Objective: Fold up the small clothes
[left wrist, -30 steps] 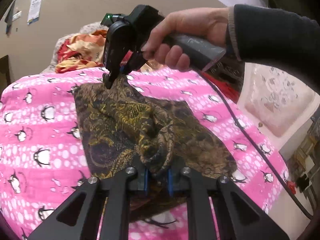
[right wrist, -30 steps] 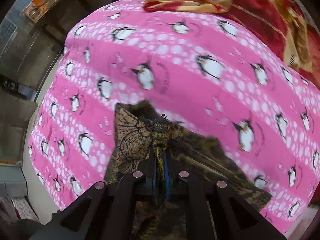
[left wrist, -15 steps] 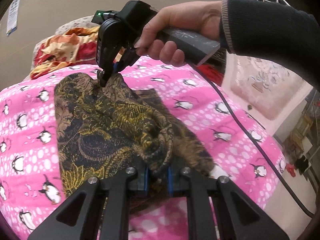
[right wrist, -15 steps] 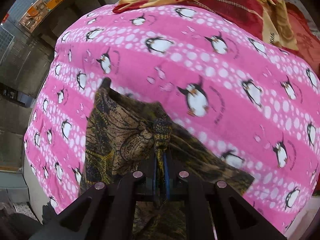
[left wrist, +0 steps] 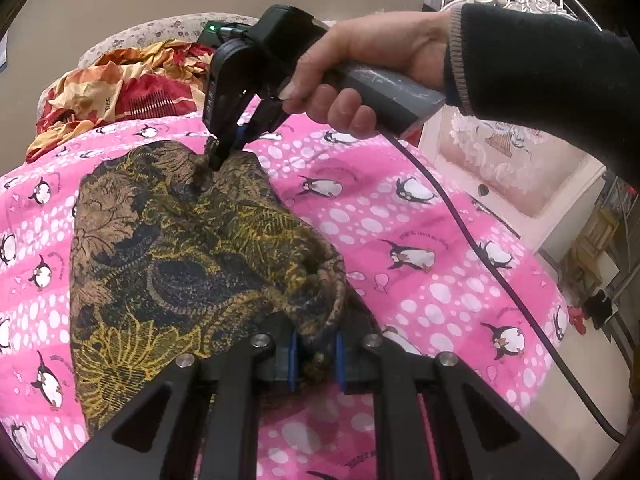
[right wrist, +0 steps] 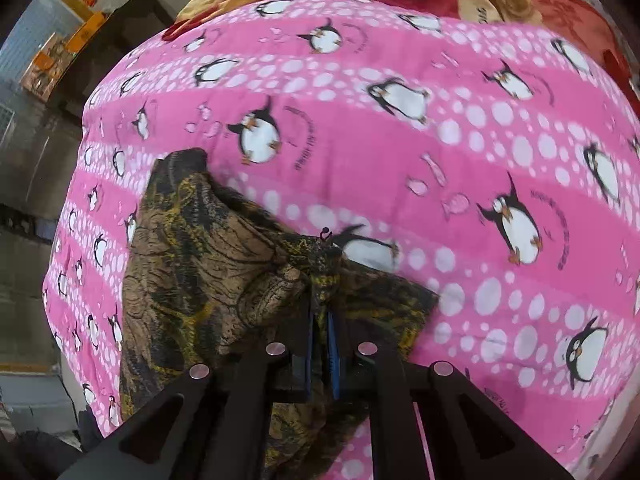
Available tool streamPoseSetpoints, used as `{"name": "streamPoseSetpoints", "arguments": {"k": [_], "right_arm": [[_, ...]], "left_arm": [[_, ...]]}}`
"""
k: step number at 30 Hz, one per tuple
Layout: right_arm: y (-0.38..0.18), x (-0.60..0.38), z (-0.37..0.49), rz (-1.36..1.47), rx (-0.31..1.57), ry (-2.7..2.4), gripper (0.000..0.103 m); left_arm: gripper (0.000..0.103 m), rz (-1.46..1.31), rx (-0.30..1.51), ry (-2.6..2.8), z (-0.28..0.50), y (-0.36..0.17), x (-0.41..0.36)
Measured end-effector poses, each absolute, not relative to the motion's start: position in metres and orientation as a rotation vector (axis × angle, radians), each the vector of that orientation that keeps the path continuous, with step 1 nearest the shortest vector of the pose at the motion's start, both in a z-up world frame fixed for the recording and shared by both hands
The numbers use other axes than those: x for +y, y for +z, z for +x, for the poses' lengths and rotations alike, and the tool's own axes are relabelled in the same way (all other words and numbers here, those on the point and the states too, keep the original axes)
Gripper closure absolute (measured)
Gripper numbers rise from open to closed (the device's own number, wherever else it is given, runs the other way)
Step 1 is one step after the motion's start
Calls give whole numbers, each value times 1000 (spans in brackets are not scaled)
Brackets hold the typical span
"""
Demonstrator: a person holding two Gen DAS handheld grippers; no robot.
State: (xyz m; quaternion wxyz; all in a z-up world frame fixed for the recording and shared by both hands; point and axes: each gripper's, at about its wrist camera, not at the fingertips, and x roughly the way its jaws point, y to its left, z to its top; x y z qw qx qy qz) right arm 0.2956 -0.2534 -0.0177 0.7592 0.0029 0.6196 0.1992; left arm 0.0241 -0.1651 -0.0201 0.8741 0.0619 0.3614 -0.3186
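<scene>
Brown-gold garment [left wrist: 180,248] (pink penguin sheet [left wrist: 420,240])

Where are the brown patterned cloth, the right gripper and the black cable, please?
brown patterned cloth [left wrist: 180,264]: left wrist view, middle of its spread part.
right gripper [left wrist: 214,156]: left wrist view, between its fingertips, pinching the cloth.
black cable [left wrist: 472,240]: left wrist view, middle stretch over the pink cover.

Bed covered by pink penguin-print quilt [left wrist: 420,240], white dots in bands. At its far end, a rumpled red, orange and yellow blanket [left wrist: 116,92] against a pale speckled headboard [left wrist: 160,32]. Beside the bed: pale ornate cabinet [left wrist: 504,160]. Black cable [left wrist: 480,256] trails across the quilt. Dark furniture [right wrist: 120,32] beyond the bed's other side.
</scene>
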Motion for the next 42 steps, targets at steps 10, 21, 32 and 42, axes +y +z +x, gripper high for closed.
{"name": "streamPoseSetpoints", "arguments": {"k": [10,21,32,42], "right_arm": [[-43,-283,286,171,1317,325,72],[43,-231,111,-122,919,587,30],[-49,-250,57,-217,926,496,39],[27,-242,90,-154,862,321,41]], "left_arm": [[54,136,804,-758,7,-27,-165],[64,17,774,-476,34,-1,-50],[90,-71,1004,-479,58,-59,-58],[51,-65,824,-415,156,19,-62]]}}
